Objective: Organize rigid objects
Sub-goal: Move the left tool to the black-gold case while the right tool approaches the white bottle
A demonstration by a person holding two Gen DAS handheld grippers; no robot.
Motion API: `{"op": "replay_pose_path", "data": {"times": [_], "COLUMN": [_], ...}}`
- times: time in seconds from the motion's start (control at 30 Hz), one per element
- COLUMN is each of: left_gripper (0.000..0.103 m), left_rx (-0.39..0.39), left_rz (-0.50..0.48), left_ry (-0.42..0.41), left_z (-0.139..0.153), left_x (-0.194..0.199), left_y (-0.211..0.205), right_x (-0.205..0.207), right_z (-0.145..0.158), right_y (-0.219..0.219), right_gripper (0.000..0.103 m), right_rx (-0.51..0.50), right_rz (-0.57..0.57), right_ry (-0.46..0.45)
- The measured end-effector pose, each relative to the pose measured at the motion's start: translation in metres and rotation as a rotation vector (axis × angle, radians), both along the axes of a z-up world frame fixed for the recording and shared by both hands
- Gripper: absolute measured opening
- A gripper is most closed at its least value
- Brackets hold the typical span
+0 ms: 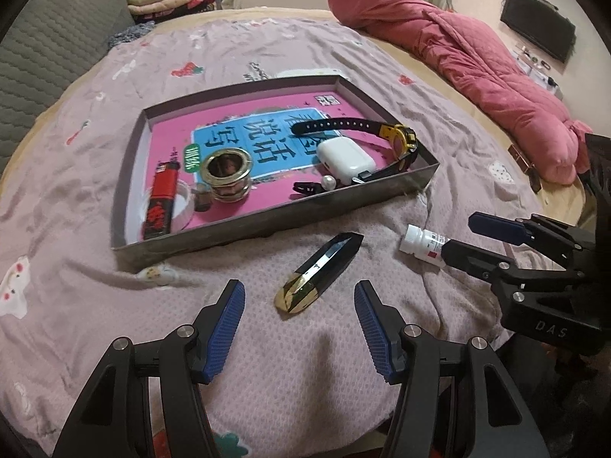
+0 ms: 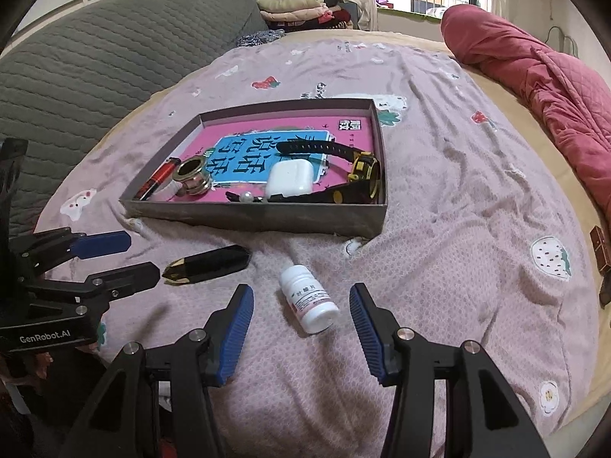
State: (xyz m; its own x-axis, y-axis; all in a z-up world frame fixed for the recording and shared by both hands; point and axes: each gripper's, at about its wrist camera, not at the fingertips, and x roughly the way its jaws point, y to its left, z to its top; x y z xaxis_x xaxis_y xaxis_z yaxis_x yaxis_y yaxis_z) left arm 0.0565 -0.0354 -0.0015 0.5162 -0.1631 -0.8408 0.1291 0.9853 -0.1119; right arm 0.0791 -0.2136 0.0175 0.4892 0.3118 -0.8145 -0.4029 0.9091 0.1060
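Both grippers hover low over the bed with their jaws spread wide and nothing held. Left gripper (image 1: 299, 305) has the black-and-gold case (image 1: 319, 273) lying just ahead of its fingertips, roughly centred between them, gold end nearest, black tip pointing away toward the box (image 1: 267, 217). The case rests on the pink blanket (image 1: 114, 286), touching neither pad.

Right gripper (image 2: 301, 307) has the white bottle (image 2: 309, 299) lying on its side between its blue pads (image 2: 236, 328), slightly nearer the right-hand one, cap end pointing away and the base toward the tool; no pad touches it. In the left wrist view the right gripper's fingers sit beside the bottle's base, off to the left tool's right.

Ahead of both tools sits the shallow grey box, lined with a pink and blue printed sheet. Inside it, from the left tool's view: a red lighter (image 1: 160, 202) at the near left, a brass ring fitting (image 1: 225, 175) just right of it, a white earbud case (image 1: 345, 160) further right, a black-and-yellow watch (image 1: 397, 141) along the far right wall, and a small pearl (image 1: 329, 182) near the front wall.

Beyond the box, far right, lies a rolled red quilt (image 1: 458, 49).
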Motion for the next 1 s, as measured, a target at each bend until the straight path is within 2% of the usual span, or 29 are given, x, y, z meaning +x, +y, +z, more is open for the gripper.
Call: {"op": "replay_pose_path", "data": {"times": [0.5,0.6,0.77,1.0], "left_gripper": [0.060,0.055,0.054,0.039], "left_rx": [0.024,0.034,0.065,0.052], "left_rz": [-0.053,-0.072,-0.101,-0.108], "left_ry": [0.068,0.072,0.081,0.073], "left_z": [-0.036,-0.039,-0.052,-0.053], "left_x": [0.031,0.035,0.039,0.044], "left_y": [-0.015,-0.021,-0.029,-0.032], "right_x": [0.018,0.020,0.022,0.028], "right_z": [-0.030,-0.034,-0.041,-0.048], "right_y": [0.007,0.007,0.009,0.012], "right_gripper": [0.052,0.052,0.052,0.052], "right_rx": [-0.015,-0.011,-0.042,-0.053], "right_rz": [0.037,0.048,0.048,0.048], "right_ry": [0.044,0.047,0.050,0.068]}}
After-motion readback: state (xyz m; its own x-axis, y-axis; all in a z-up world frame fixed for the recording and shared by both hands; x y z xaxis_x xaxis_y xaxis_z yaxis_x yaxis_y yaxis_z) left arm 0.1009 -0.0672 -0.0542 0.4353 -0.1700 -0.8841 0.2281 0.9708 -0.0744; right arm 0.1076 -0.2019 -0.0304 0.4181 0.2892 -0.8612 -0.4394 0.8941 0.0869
